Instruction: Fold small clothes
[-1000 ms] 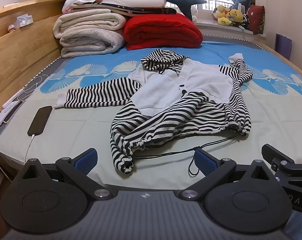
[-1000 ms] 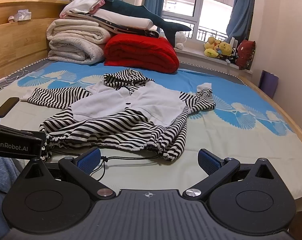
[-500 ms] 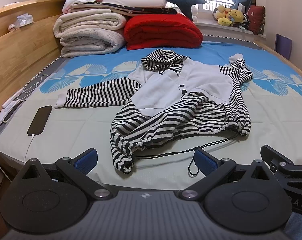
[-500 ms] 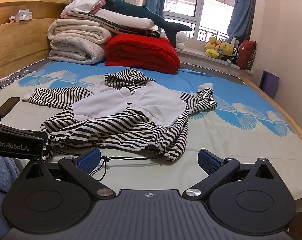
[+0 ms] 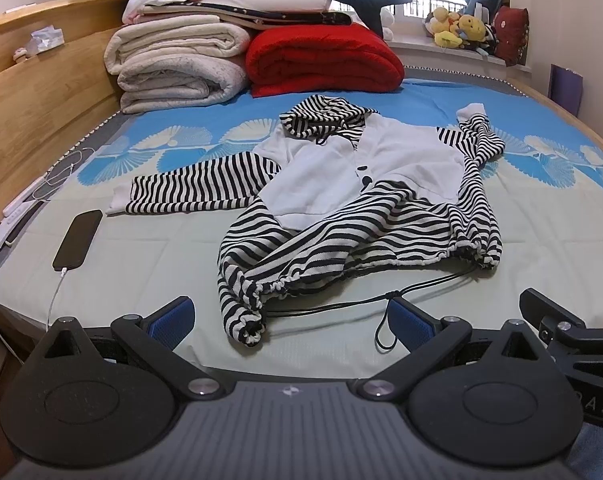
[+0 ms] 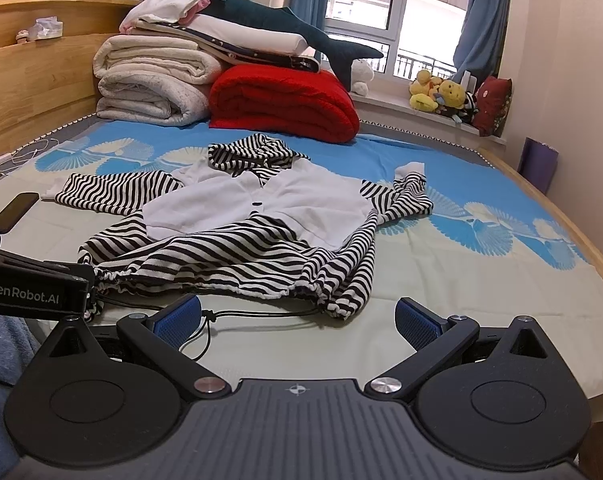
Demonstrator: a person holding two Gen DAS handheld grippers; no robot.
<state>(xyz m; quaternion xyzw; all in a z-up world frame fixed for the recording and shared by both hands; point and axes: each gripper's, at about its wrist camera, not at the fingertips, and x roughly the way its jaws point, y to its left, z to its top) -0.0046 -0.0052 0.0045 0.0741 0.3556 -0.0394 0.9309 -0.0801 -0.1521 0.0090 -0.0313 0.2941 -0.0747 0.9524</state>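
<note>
Bedroom in daylight.
Wooden headboard (image 5: 33, 92) at left, window (image 6: 381, 16) with blue curtains (image 6: 481, 20) behind bed (image 6: 481, 280), pale walls (image 6: 573, 60), plush toys on sill (image 6: 421, 106).

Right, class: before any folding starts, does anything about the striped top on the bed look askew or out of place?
Yes. The striped hooded top lies crumpled: its near hem is bunched and twisted, one sleeve is folded up beside the body, and its black drawcord trails loose across the bed.
</note>
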